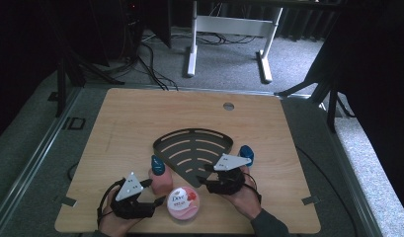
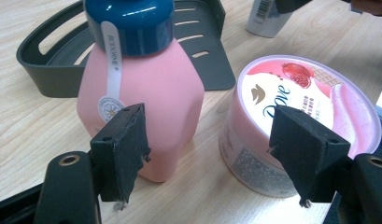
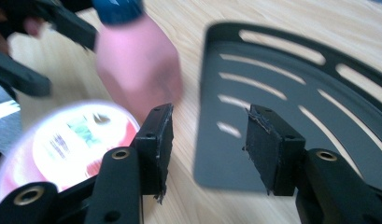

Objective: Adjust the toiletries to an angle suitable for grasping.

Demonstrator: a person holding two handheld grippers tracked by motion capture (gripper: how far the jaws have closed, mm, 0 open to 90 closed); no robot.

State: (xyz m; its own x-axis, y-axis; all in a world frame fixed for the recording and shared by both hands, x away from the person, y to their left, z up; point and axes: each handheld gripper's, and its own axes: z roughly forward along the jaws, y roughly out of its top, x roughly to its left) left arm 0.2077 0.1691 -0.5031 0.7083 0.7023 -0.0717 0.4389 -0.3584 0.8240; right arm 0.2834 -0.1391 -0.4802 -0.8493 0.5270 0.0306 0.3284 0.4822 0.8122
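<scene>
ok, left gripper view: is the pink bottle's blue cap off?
No, the blue cap sits on top of the pink bottle, which stands upright on the table beside the Dove tub.

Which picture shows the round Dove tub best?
The left gripper view: the Dove tub is close and sharp, so lid and label read clearly. The high view shows it small, near the table's front edge. The right gripper view shows it blurred.

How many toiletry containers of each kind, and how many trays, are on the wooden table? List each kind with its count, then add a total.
Pink bottle with blue cap: 1
Pink Dove tub: 1
Grey bottle with blue cap, partly hidden behind the right gripper: 1
Dark slotted corner tray: 1
Total: 4
</scene>
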